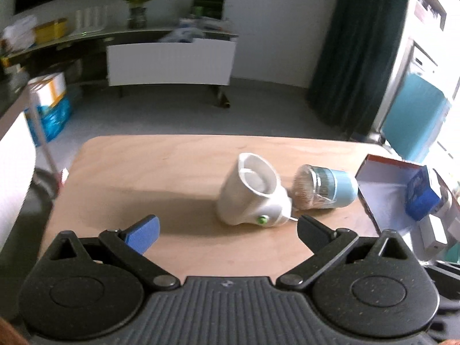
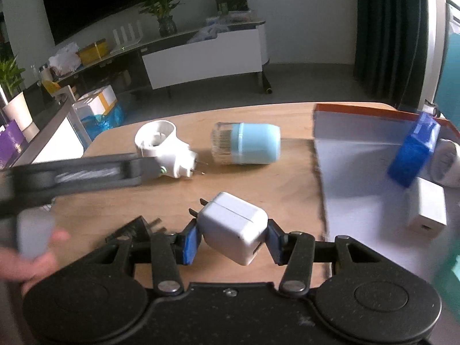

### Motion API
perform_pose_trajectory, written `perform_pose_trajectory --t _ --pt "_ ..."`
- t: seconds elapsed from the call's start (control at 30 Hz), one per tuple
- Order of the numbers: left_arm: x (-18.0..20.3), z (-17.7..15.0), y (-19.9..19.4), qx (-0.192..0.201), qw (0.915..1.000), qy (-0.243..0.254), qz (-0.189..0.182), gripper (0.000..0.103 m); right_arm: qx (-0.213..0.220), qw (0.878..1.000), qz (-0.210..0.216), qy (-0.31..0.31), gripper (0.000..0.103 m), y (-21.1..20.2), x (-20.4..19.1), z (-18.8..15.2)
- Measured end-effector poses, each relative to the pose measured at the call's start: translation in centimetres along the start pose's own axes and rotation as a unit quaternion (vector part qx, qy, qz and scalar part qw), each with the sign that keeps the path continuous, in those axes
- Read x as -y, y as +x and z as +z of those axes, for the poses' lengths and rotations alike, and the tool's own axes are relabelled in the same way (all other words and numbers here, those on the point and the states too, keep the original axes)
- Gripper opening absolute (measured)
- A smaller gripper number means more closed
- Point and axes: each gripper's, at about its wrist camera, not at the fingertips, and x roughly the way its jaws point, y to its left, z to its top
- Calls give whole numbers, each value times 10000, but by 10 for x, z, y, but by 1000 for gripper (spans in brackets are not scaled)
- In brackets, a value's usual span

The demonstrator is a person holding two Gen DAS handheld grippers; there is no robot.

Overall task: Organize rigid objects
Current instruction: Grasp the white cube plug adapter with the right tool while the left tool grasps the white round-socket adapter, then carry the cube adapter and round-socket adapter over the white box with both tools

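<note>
My right gripper (image 2: 233,237) is shut on a white charger cube (image 2: 234,227) with prongs, held just above the wooden table (image 2: 273,184) left of the box. My left gripper (image 1: 227,227) is open and empty, just short of a white plug-in device (image 1: 253,194) with a green button, lying on the table. The left gripper's arm (image 2: 77,172) also shows in the right wrist view next to that device (image 2: 162,149). A light blue toothpick jar (image 1: 325,188) lies on its side beside it, also in the right wrist view (image 2: 247,146).
An open box (image 2: 359,178) with an orange rim sits at the table's right, holding a blue box (image 2: 414,155), a white adapter (image 2: 425,208) and a white roll (image 2: 445,164). The same box shows in the left wrist view (image 1: 385,198). A TV stand and plants are beyond the table.
</note>
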Motion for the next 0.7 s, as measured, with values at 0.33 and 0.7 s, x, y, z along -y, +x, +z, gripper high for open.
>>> perform_pose_trajectory --t 0.33,0.7 --pt "15 7 47 -235 9983 521 110 100 132 9997 118 169 59 -13 18 1" --pt "13 -3 19 -27 9992 406 20 56 262 9993 148 221 59 -24 21 3"
